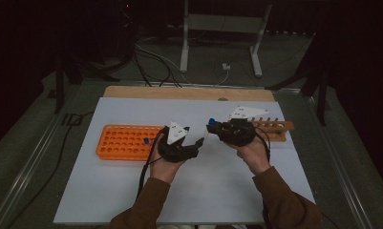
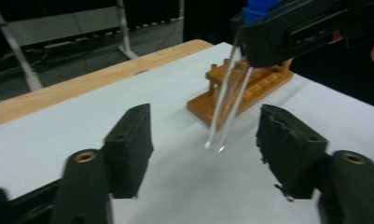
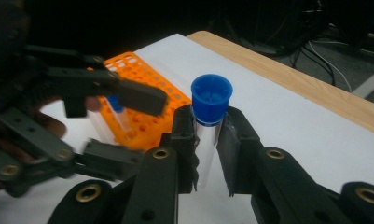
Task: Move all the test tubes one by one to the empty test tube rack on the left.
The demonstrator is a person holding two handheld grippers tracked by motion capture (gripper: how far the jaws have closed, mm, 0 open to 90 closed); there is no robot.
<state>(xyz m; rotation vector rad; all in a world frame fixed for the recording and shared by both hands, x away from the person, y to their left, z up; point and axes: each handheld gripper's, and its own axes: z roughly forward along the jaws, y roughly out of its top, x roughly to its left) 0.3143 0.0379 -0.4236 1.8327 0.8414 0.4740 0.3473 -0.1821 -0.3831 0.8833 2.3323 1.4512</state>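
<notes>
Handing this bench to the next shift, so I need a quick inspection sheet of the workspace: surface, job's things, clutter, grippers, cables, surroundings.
Surface: white board on a wooden table, bare in front of the person.
Job's things: clear tube with a blue cap; orange rack at left with another blue-capped tube in it; wooden rack at right.
Clutter: nothing seen.
Grippers: right gripper is shut on the clear tube just below its cap; left gripper is open, jaws either side of the tube's lower end, not touching.
Cables: one trails from each gripper; more lie on the floor behind the table.
Surroundings: dark room, grey metal stand behind.
</notes>
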